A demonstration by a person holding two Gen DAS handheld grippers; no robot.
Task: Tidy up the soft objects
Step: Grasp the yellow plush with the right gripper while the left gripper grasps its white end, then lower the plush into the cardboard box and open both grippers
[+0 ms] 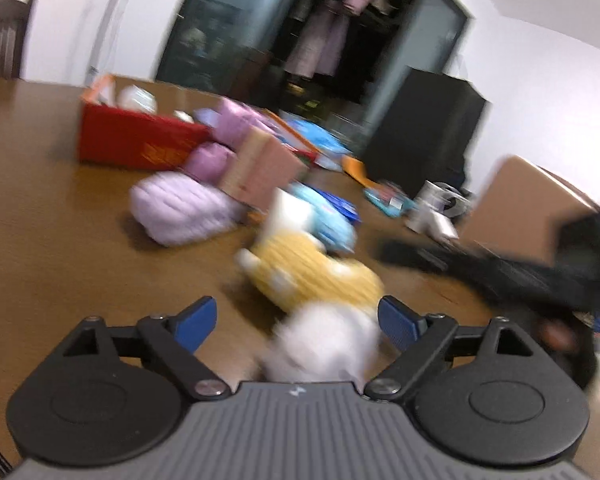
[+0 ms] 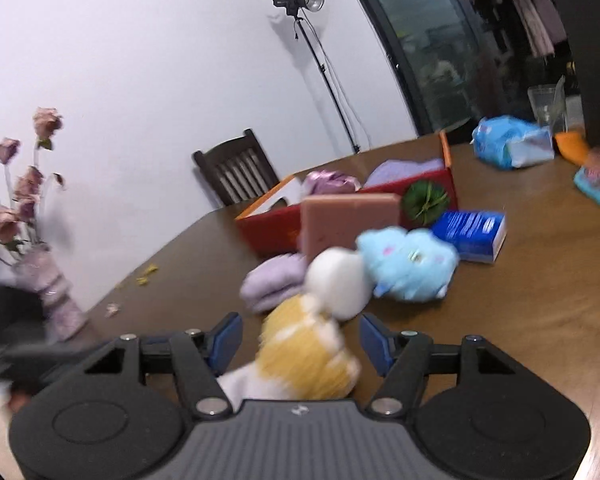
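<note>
The job looks only partly done. The red box (image 2: 428,188) sits far up the table (image 1: 52,208), toward the far edge, and some purple soft things already lie inside it. Lots is still out on the table: a yellow and white plush toy (image 1: 316,272), a blue plush toy (image 2: 408,264) and a purple towel roll (image 1: 180,212), all in the middle.

The left gripper (image 1: 296,320) has its fingers apart around the toy's white end, with one pad maybe brushing the fluff. The right gripper (image 2: 300,340) is spread too, with the yellow body between its fingers. I think neither one is squeezing the toy yet.
</note>
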